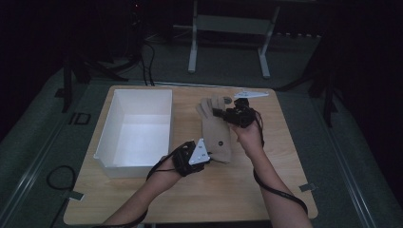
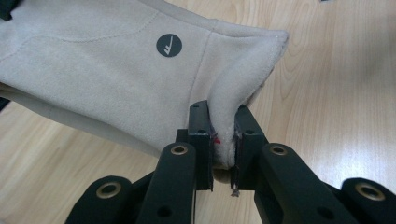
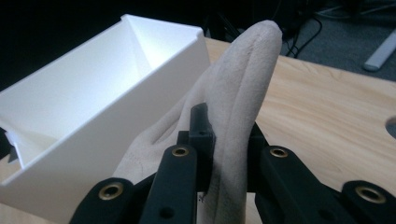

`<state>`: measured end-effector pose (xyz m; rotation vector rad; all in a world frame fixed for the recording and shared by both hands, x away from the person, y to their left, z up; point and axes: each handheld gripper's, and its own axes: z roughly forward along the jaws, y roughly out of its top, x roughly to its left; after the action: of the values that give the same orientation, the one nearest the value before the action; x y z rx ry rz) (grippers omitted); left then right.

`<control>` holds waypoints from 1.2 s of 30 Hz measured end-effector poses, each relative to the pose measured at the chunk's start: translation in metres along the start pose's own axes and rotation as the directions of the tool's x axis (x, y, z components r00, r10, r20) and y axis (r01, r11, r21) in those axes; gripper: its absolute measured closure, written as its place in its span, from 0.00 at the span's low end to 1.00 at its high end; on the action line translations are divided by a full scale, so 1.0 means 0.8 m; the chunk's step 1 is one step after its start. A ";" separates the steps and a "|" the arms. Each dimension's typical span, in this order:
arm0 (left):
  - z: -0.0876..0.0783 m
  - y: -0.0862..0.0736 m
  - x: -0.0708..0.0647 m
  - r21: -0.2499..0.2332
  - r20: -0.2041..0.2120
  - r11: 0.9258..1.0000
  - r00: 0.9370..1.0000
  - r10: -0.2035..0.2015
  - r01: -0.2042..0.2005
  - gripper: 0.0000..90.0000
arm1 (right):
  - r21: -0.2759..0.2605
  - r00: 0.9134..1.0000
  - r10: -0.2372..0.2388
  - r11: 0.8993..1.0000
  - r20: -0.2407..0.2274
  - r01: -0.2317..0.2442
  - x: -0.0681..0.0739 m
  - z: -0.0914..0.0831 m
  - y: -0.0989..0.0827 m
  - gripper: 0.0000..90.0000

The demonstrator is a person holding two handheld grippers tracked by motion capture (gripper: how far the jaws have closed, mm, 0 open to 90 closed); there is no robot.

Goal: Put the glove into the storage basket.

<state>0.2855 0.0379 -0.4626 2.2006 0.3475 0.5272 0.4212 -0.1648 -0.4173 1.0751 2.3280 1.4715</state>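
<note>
Beige glove [image 1: 216, 130] hung stretched between both grippers above the table [image 1: 266, 190], just right of the white bin [image 1: 138, 126]. Left gripper [image 2: 223, 140] clamped its cuff; right gripper [image 3: 229, 135] clamped a finger.

I see one beige fleece glove [image 1: 216, 130] stretched lengthwise over the bench [image 1: 266, 190], just right of the white bin [image 1: 138, 128] — cuff end toward me, fingers pointing away. It bears a small dark round logo [image 2: 169, 45] near the cuff [image 2: 243, 70]. One finger [image 3: 243, 93] stands upright — soft, plain, seams visible.
</note>
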 end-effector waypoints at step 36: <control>-0.126 -0.048 0.052 0.022 -0.175 0.998 0.983 -0.052 0.056 0.91 | -0.028 0.990 -0.087 0.996 -0.113 0.085 0.105 0.090 0.094 0.90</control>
<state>0.2708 0.1460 -0.4247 2.1695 0.5084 0.6911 0.4328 -0.0401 -0.3711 0.8947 2.3940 1.5627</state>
